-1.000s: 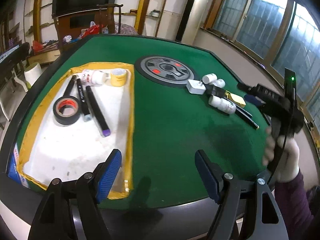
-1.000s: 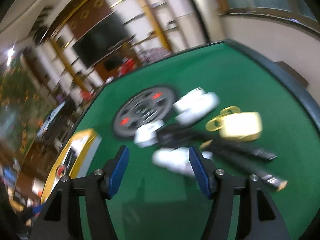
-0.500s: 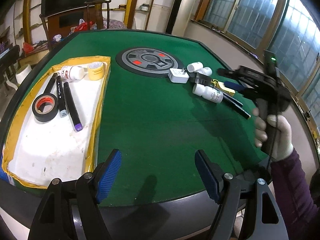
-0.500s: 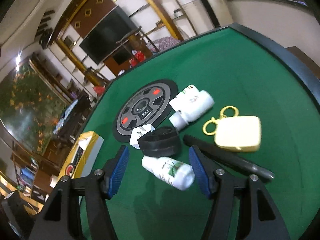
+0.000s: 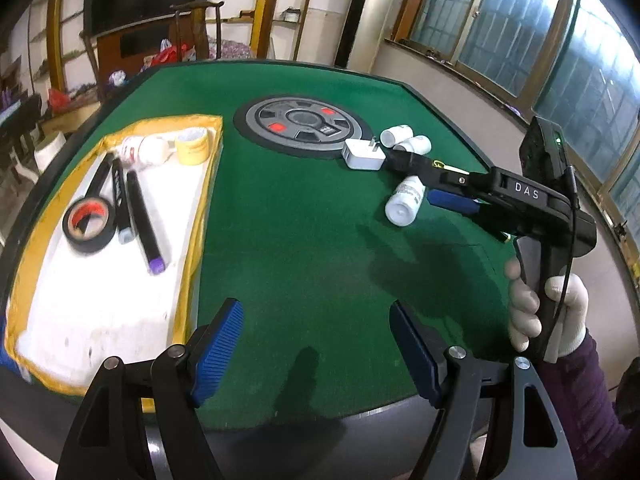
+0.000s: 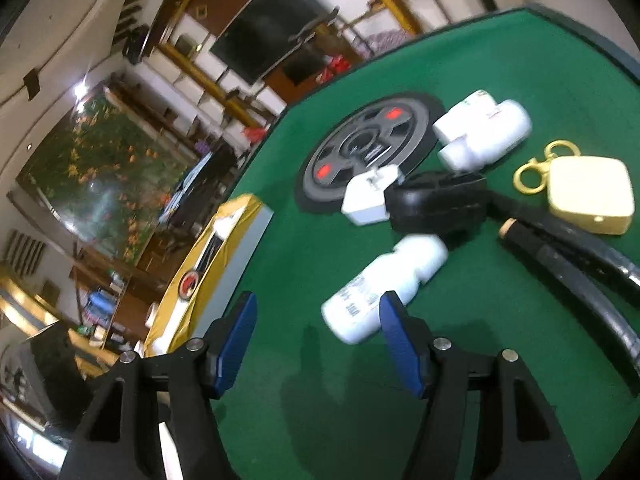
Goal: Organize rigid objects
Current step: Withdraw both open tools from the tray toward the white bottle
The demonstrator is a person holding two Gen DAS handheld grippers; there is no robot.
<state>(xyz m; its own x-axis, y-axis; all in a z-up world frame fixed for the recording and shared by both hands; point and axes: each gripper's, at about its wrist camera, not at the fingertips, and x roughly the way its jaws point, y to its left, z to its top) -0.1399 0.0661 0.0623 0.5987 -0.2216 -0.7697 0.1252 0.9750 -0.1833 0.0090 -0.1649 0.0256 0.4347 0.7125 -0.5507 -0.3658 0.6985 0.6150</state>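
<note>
The left hand-held gripper (image 5: 316, 348) hangs wide open and empty over bare green table (image 5: 304, 240), while the right hand-held gripper (image 6: 316, 340) – jaws opening, nothing pinched – nears the small white plastic bottle (image 6: 384, 284) lying beside the clutter – probably light, rigid, prone to roll, best gripped across its labelled belly.

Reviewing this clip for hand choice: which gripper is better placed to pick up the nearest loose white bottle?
The right gripper. Its jaws are opening just short of the lying white bottle, with nothing between them. The left gripper hovers open over bare green felt near the tray, far from the loose pile.
</note>
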